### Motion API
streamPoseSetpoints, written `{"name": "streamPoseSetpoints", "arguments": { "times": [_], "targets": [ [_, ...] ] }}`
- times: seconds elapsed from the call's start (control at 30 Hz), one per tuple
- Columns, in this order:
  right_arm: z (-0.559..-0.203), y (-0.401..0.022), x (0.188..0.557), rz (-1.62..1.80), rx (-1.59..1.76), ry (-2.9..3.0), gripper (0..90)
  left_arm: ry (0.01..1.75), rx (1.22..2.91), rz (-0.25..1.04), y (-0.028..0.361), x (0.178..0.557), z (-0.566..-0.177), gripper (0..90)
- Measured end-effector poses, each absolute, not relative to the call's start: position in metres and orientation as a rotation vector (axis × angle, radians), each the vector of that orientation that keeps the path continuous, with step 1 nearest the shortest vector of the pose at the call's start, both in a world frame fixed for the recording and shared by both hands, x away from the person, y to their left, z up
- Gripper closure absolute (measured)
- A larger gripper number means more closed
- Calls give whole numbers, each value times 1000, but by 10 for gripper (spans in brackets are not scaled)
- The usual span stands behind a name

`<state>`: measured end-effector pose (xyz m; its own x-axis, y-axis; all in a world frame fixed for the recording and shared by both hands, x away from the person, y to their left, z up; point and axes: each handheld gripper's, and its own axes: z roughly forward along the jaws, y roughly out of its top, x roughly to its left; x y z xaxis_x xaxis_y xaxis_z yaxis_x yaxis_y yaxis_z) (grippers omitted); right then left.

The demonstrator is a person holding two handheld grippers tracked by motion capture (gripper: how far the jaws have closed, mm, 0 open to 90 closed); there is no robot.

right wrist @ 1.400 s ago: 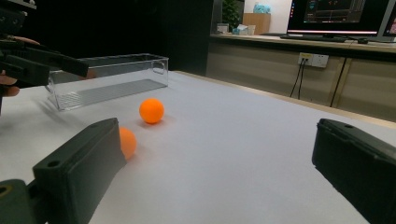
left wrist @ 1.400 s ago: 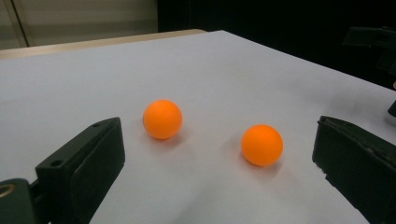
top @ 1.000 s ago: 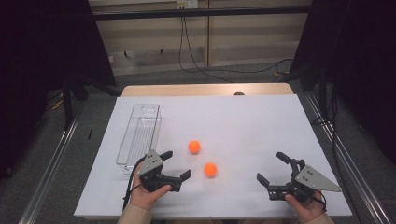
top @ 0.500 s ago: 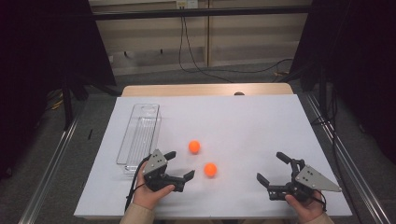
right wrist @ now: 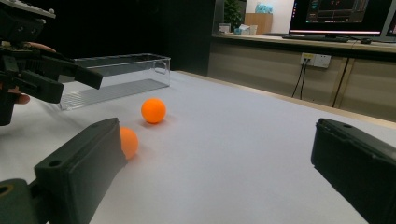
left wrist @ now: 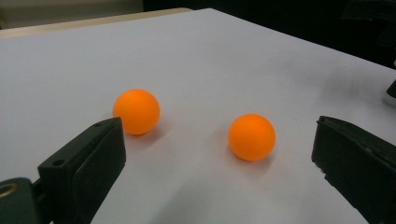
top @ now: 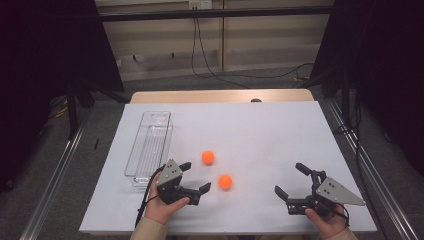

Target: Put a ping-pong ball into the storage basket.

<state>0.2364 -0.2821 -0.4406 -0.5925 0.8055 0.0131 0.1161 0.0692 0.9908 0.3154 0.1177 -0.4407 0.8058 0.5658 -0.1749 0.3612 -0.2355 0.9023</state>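
Left hand-held gripper [top: 195,177] jaws apart, aimed at near orange ball [top: 225,181] on white tabletop [top: 260,135]; far orange ball [top: 208,157] just beyond. Right hand-held gripper [top: 295,185] spread, idle. Risk: a jaw nudges the ball, which probably rolls away from the clear tray [top: 150,145].

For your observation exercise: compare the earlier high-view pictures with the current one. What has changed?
The left gripper has edged slightly forward and rightward toward the nearer orange ball, fingers open, holding nothing. The right gripper, both balls and the clear tray stayed put.
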Motion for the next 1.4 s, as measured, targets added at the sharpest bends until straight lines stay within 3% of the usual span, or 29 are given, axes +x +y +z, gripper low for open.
{"name": "streamPoseSetpoints", "arguments": {
  "times": [1.4],
  "targets": [
    [-441,-282,237,1572,918,1784,18,684,1917,189,97,320,-446,29]
  ]
}}
